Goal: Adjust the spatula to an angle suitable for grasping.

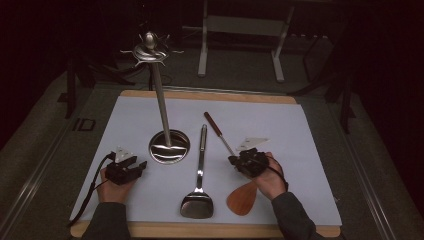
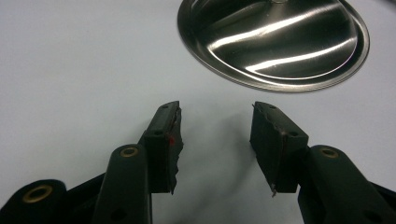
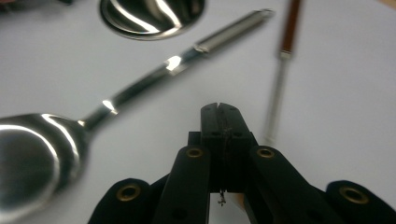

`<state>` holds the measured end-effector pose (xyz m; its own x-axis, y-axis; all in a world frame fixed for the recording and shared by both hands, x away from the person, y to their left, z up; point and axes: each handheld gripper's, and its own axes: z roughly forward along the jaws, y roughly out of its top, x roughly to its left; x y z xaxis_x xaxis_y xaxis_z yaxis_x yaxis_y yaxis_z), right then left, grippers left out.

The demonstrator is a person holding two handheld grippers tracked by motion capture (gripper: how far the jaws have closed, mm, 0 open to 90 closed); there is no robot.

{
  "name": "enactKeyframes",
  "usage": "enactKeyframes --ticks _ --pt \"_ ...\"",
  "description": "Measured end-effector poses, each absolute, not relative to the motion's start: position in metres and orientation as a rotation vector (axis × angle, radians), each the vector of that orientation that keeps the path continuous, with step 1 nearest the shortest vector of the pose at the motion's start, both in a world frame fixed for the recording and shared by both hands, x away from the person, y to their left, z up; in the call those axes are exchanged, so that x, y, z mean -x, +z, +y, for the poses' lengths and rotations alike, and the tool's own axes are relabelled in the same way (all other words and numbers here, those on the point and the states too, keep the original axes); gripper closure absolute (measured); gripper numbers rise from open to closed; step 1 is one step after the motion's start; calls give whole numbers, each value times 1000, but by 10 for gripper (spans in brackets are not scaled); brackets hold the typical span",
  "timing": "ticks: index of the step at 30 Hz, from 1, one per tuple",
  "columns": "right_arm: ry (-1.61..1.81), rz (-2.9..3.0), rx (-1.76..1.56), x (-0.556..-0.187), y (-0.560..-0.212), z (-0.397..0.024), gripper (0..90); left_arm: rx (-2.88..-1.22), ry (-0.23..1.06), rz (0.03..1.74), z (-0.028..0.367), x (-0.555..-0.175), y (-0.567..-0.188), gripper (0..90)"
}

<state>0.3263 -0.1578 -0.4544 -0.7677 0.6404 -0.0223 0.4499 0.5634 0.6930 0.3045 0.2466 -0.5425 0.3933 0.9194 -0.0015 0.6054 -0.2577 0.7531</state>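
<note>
A steel utensil stand rises from its round base (image 1: 169, 146) (image 2: 275, 42) (image 3: 149, 16) left of centre on the white mat, with hooks at the top of its pole (image 1: 161, 100). A steel spatula (image 1: 200, 165) (image 3: 140, 84) lies flat beside it, blade towards me. A wooden-bladed spatula (image 1: 242, 197) with a thin metal shaft (image 3: 280, 70) lies to its right. My right gripper (image 1: 234, 160) (image 3: 220, 109) hovers over that shaft with its pads pressed together and nothing between them; the shaft passes just to their right. My left gripper (image 1: 137, 162) (image 2: 215, 135) rests open and empty near the stand's base.
The white mat (image 1: 280, 125) covers a wooden board (image 1: 210, 95) whose edge shows at the far and near sides. Grey floor and a metal frame (image 1: 240, 45) lie beyond the table. Bare mat stretches right of the wooden spatula and left of the stand.
</note>
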Motion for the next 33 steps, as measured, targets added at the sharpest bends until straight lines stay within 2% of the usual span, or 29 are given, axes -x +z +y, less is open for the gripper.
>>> enactKeyframes --ticks 12,19,26,33 --pt "942 2678 -709 -312 -479 -66 900 -1977 587 1303 246 -305 -543 536" --pt "859 2757 -667 -310 -502 -34 900 -1978 584 1303 246 -305 -543 536" --pt "754 2826 -637 -307 -514 -35 900 -1977 583 1303 246 -305 -543 536" --pt "716 2868 -668 -301 -511 -68 900 -1978 583 1303 246 -305 -543 533"
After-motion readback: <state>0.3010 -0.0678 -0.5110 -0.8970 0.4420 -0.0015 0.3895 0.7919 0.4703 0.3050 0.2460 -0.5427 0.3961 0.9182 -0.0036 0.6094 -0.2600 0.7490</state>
